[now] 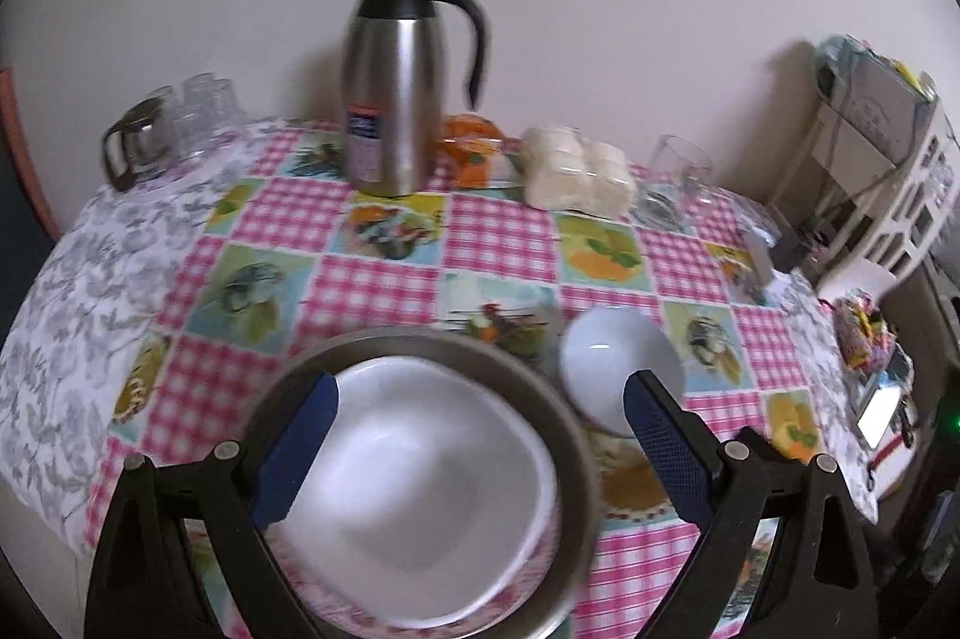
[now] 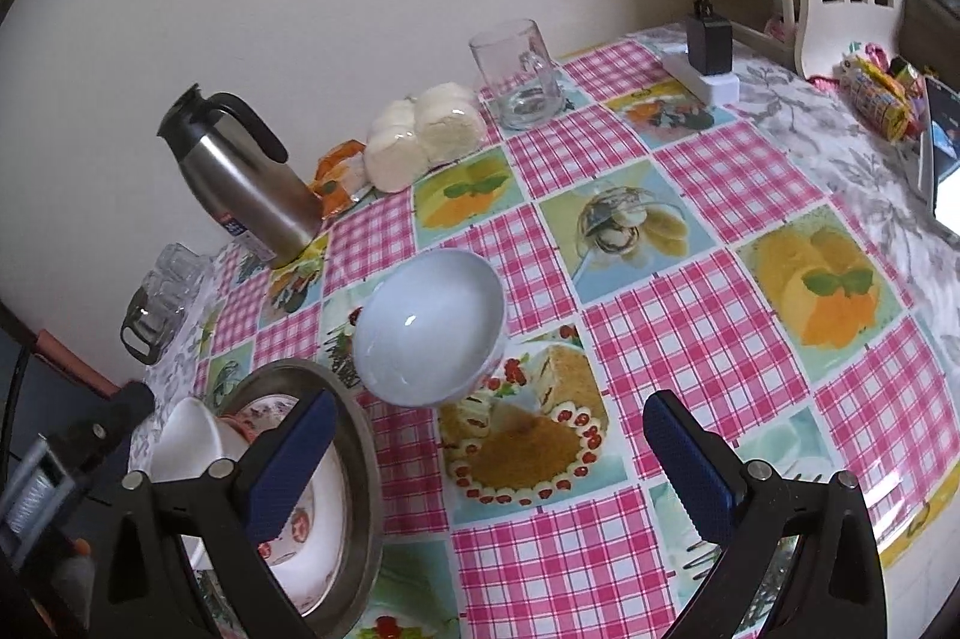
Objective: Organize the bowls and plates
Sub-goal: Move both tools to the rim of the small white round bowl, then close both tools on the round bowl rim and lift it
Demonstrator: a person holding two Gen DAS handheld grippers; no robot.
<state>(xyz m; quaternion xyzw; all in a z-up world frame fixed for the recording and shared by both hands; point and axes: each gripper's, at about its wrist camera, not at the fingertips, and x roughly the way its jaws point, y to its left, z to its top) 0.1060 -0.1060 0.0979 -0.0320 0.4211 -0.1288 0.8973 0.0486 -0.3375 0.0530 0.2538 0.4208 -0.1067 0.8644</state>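
Worktop (image 1: 384, 273), covered by a pink-checked cloth with fruit and cake panels, set against a plain pale wall.

Left tool (image 1: 480, 435): lower centre of the left wrist view, blue-padded fingers (image 1: 300, 453) spread wide, gripping nothing; it hangs over the stack described next.

Steel tray (image 1: 576, 435): round, metal-rimmed, bottom centre of the left wrist view. Inside it lies a patterned plate (image 2: 300, 519), and on that a white square-shaped bowl (image 1: 414, 507). In the right wrist view the same stack sits at lower left, partly hidden behind the tool's left finger.

Round white bowl (image 2: 429, 327): upright on the cloth, just beside the tray's rim on its right; centre of the right wrist view, beside the printed cake panel.

Right tool (image 2: 489, 465): lower centre of its own view, fingers spread wide, empty, short of the round bowl.

Background items, along the wall:
- steel thermos jug (image 1: 393, 87) with black lid and handle, top centre;
- orange packet (image 1: 474, 147) just beside it;
- wrapped white buns (image 1: 579, 177);
- glass mug (image 2: 522, 75), upper centre of the right wrist view;
- cluster of glasses (image 1: 180, 123), far left;
- power strip with black adapter (image 2: 708, 57), upper right.
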